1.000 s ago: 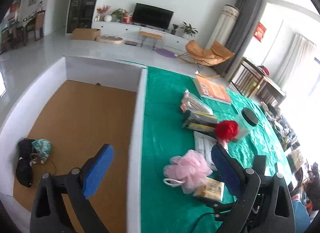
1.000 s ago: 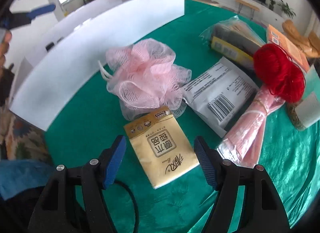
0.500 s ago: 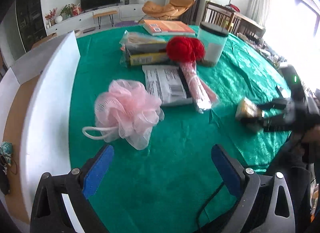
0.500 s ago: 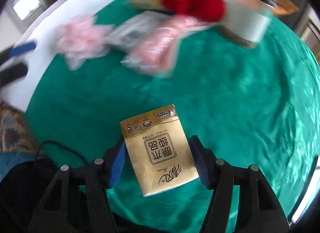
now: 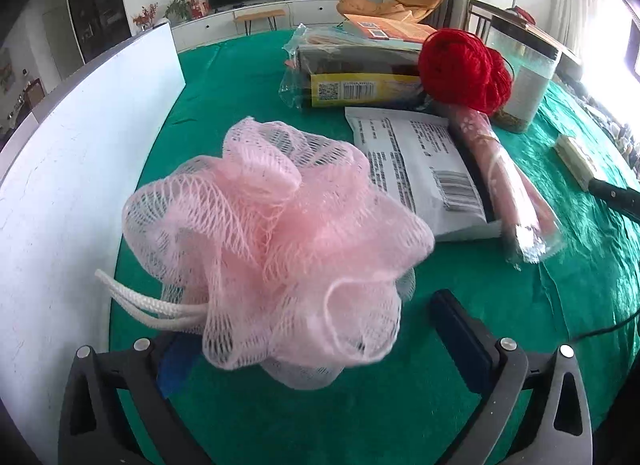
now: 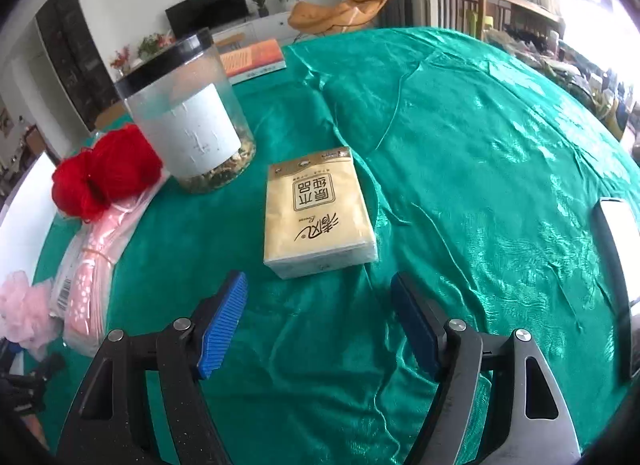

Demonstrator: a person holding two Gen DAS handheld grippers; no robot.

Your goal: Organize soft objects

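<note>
We see the left hand-held gripper [image 5: 312, 337] opening wide around the pink mesh pouf [image 5: 276, 241] on the green bench [image 5: 400, 405] — the right hand-held gripper [image 6: 320, 305] is opening too, with the tissue pack [image 6: 318, 211] lying just ahead of its fingers.

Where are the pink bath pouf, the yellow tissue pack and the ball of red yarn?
pink bath pouf [image 5: 280, 233], left wrist view, middle of its mesh.
yellow tissue pack [image 6: 318, 211], right wrist view, centre of its printed top.
red yarn [image 5: 460, 65], left wrist view, front of the ball.
</note>
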